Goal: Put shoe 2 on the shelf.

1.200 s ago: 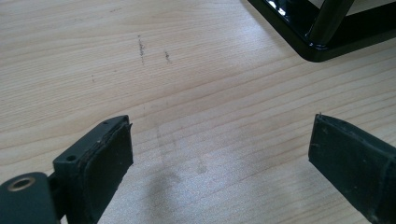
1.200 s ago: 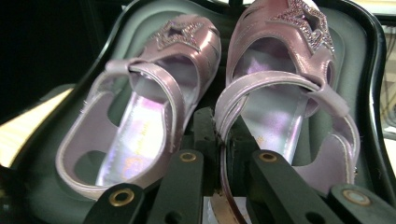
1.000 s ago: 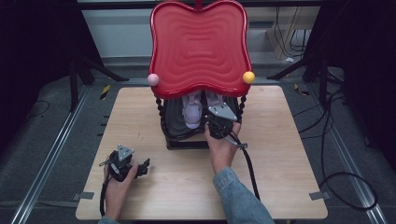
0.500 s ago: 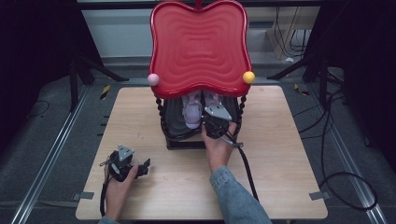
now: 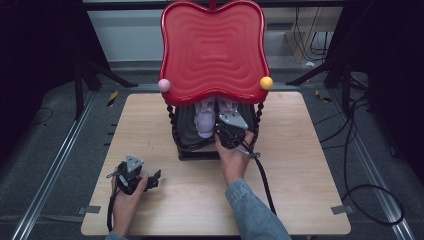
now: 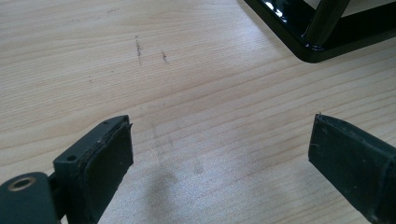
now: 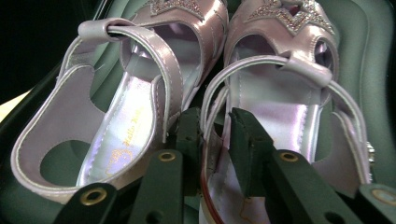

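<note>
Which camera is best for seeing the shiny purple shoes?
The right gripper view: the shoes lie close up, with straps and sparkly fronts clear. The high view shows them small, half under the red tray.

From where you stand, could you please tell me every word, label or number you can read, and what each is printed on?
Gold script on the insole of the left sandal: too blurred to read.
Gold marking on the insole of the right sandal, low between the right tongs: too blurred and partly hidden.
No other text on the red tray, the black stand or the table.
</note>
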Demonstrator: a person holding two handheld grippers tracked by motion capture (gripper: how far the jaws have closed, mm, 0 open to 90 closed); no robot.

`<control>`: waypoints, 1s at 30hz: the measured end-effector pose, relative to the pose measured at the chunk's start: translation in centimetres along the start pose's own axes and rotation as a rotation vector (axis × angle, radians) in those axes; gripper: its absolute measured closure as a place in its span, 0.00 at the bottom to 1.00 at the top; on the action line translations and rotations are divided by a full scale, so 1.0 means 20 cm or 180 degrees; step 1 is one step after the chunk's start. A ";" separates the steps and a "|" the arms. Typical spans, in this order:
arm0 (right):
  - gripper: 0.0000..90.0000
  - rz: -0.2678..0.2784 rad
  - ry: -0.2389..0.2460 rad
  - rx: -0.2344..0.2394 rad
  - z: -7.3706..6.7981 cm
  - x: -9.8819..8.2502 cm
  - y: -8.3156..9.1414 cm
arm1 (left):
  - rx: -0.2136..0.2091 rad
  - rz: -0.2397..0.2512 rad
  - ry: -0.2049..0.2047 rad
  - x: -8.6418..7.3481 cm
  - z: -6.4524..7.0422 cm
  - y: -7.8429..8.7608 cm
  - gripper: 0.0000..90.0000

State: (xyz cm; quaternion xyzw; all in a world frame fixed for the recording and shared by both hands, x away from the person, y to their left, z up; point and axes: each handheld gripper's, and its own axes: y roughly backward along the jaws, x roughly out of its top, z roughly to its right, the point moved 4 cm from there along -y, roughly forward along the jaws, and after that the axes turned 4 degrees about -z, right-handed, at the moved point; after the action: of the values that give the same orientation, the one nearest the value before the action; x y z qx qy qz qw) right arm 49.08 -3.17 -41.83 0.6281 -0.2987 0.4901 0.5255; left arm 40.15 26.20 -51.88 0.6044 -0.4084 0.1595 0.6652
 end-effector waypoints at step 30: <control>0.90 -0.0078 0.0112 0.0180 -0.04 0.02 0.09 | -0.0006 0.0008 -0.0005 0.00 0.01 0.01 0.06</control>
State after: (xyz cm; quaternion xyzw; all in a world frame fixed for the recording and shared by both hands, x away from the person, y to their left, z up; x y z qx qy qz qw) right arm 47.28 -2.93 -40.88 0.6376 -0.2677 0.5028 0.5186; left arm 40.03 26.06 -51.77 0.6033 -0.4098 0.1595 0.6653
